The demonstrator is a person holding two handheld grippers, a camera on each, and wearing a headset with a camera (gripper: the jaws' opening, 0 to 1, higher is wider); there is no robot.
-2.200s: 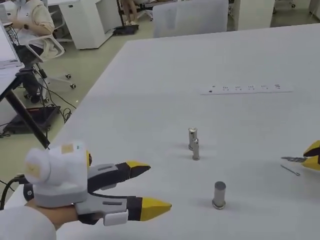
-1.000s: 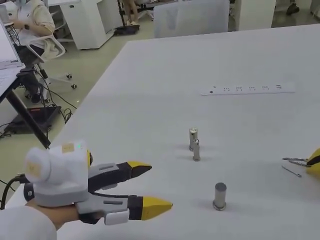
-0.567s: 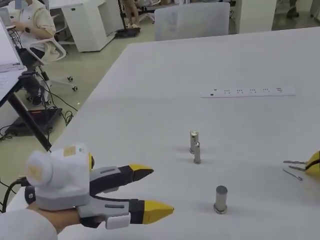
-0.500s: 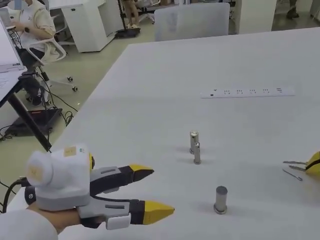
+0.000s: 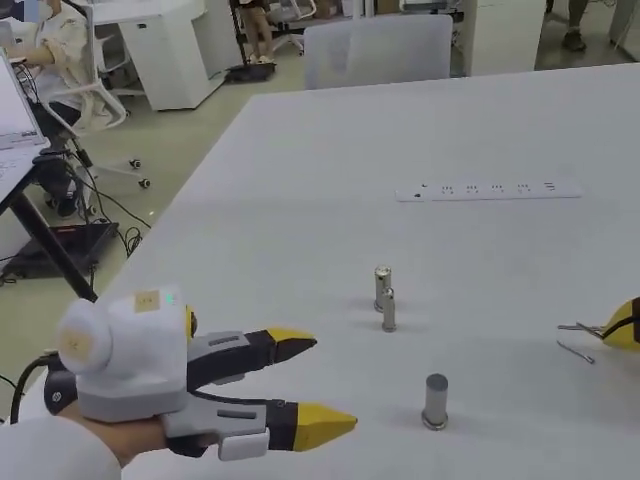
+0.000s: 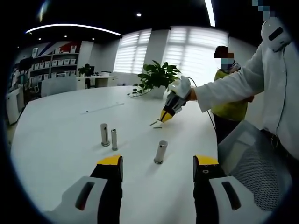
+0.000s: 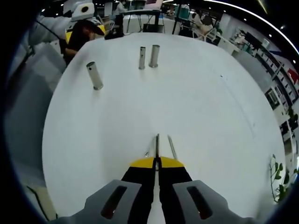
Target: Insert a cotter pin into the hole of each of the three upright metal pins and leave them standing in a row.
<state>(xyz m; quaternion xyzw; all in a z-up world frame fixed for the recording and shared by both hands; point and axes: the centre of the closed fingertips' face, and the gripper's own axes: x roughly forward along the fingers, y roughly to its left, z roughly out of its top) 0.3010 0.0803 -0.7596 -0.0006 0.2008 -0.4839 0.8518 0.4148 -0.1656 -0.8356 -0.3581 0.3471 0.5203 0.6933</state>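
At the left of the head view, our left gripper (image 5: 335, 382) sits low over the near-left part of the table (image 5: 300, 200). Its 2 yellow-tipped jaws are spread wide with nothing between them, and they point right. Right of it, near the middle of the table, a thick pin (image 5: 382, 285) and a thin pin (image 5: 389, 310) stand just beside each other. We cannot tell whether they touch. A near pin (image 5: 435, 400) stands well apart from that pair, closer to us and a little to the right. All 3 are upright, long axes vertical. In the left gripper view the near pin (image 6: 161, 152) stands ahead of the gap between the open jaws, with the pair further off to the left. Beyond them a power strip (image 5: 490, 190) lies flat, its long axis running left to right. At the right edge of the head view we see the yellow tip of our right gripper (image 5: 622, 328), jaws pressed together on a cotter pin (image 5: 578, 328). It juts left from the tip, about level. In the right gripper view its long axis runs straight ahead in line with the jaws, free end pointing away from the tips. A loose cotter pin (image 5: 576, 351) lies flat on the table just beside it, slanted, nearly parallel to the held one and apart from it.
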